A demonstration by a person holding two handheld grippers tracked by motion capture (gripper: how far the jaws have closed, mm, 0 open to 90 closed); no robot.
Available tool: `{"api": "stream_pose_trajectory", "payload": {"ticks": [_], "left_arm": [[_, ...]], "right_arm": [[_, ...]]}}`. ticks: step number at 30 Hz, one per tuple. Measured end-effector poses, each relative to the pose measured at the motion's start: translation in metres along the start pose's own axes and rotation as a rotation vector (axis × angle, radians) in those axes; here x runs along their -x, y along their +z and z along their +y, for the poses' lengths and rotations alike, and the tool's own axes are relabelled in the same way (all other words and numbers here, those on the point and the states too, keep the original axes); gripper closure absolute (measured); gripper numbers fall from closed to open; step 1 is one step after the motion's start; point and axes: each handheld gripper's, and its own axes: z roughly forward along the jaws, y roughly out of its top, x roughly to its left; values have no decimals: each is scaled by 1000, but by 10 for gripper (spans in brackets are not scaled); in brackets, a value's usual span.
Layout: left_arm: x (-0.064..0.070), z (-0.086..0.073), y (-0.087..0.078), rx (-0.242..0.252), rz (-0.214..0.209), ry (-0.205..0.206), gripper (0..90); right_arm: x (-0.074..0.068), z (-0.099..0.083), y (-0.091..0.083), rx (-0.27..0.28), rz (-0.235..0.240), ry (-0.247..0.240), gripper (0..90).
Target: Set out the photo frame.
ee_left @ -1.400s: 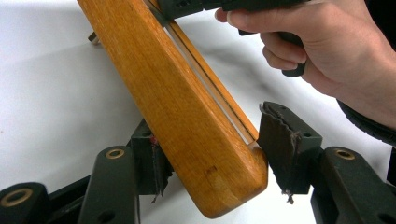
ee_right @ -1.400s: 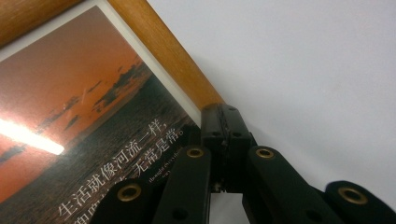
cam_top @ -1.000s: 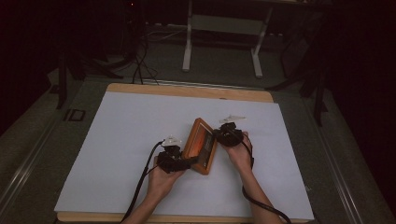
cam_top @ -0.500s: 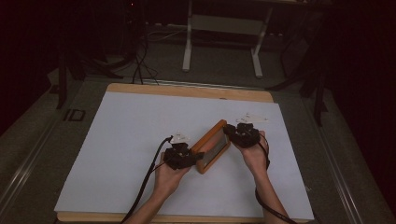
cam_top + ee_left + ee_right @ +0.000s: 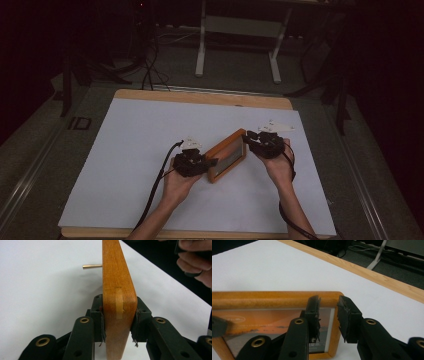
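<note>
High view, nearest edge first: two forearms rising from the bottom, each hand wrapped round a black gripper, a cable trailing back from each toward the table's near edge. Left gripper (image 5: 209, 163) clamped on the near-left end of a wooden picture frame (image 5: 226, 155); right gripper (image 5: 248, 137) at the frame's far-right corner. Frame lying slantwise on the white table cover (image 5: 135, 145), a little right of centre, between the two hands. Nothing else near it on the sheet.

Left gripper view: both pads pressed flat against opposite faces of the picture frame (image 5: 119, 293), frame edge-on and upright between them, a paler wood spline showing at the corner joint. Left gripper (image 5: 119, 315) shut tight on it. Beyond, a thin brass-coloured pin (image 5: 92, 266) sticking out from the frame's left face above the sheet. Top right, fingers of the other hand (image 5: 193, 261).

Right gripper view: jaws straddling the vertical side of the picture frame (image 5: 274, 300), with the right gripper (image 5: 329, 307) parted, a gap showing on the right pad's side; whether the left pad touches the glass hard to tell. Orange sunset print behind the glass.

Farther out: bare wooden table rim (image 5: 200, 97) past the sheet, then dark floor, loose cables and a white metal stand (image 5: 237, 45) at the back.
</note>
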Motion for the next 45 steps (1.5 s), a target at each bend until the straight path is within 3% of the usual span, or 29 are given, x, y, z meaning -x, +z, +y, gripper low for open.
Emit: {"api": "stream_pose_trajectory", "payload": {"ticks": [11, 24, 33, 35, 42, 45], "left_arm": [[-5, 7, -10, 23, -13, 40, 691], [-9, 30, -31, 49, -37, 135, 691], [-6, 48, -40, 47, -73, 194, 691], [-5, 52, -41, 37, -82, 212, 691], [4, 62, -38, -23, -110, 340, 690], [8, 65, -35, -26, -117, 373, 689]], "right_arm": [[-3, 0, 0, 10, 15, -18, 670], [-4, -1, -2, 25, 54, -67, 619], [-11, 1, -4, 64, 203, -158, 512], [-12, 1, -2, 56, 247, -169, 438], [-19, -2, 6, 35, 312, -238, 309], [-21, -1, 9, 36, 329, -255, 280]]}}
